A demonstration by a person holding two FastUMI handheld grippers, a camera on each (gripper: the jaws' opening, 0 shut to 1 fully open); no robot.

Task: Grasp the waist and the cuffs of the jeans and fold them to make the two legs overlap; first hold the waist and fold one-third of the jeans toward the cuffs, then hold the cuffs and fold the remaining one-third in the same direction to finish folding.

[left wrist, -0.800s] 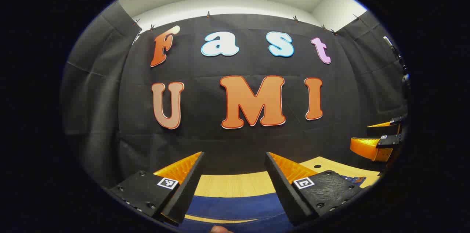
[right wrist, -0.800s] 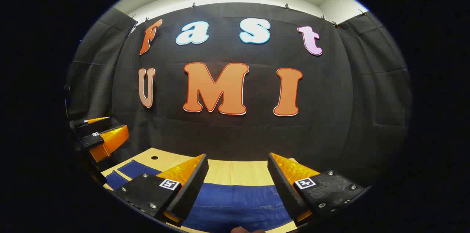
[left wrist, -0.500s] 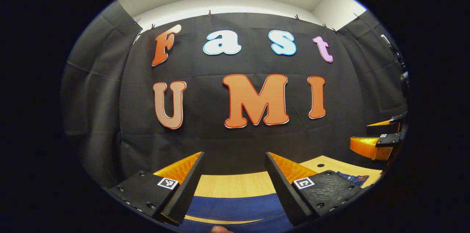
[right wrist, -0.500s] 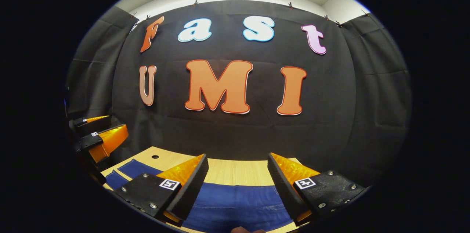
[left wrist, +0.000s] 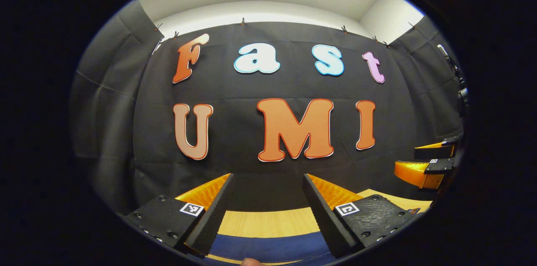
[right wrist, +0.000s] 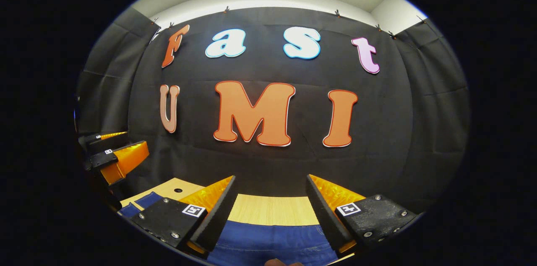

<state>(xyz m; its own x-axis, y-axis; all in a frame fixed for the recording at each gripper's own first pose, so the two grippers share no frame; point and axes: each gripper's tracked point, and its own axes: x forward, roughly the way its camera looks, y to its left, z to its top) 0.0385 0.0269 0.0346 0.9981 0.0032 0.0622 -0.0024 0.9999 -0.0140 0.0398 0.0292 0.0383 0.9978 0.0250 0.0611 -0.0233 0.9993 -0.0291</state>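
Dark blue jeans (right wrist: 268,241) lie flat on a light wooden table (right wrist: 272,209), low in the right gripper view. A strip of the same jeans (left wrist: 268,247) crosses the bottom of the left gripper view. My left gripper (left wrist: 266,186) hangs open above the cloth, holding nothing. My right gripper (right wrist: 270,188) is open too, with air between its fingers. The right gripper (left wrist: 421,161) also appears at the far right of the left gripper view. The left gripper (right wrist: 111,150) appears at the far left of the right gripper view.
The table (left wrist: 268,222) ends close to the black cloth wall (left wrist: 268,165) behind it. A small round hole (right wrist: 179,190) sits in the tabletop near its far left corner. A fingertip (right wrist: 275,262) peeks in at the bottom edge of the right gripper view.
Both views have tilted upward: the wall sits lower and less of the jeans and table shows. Both grippers stay open.
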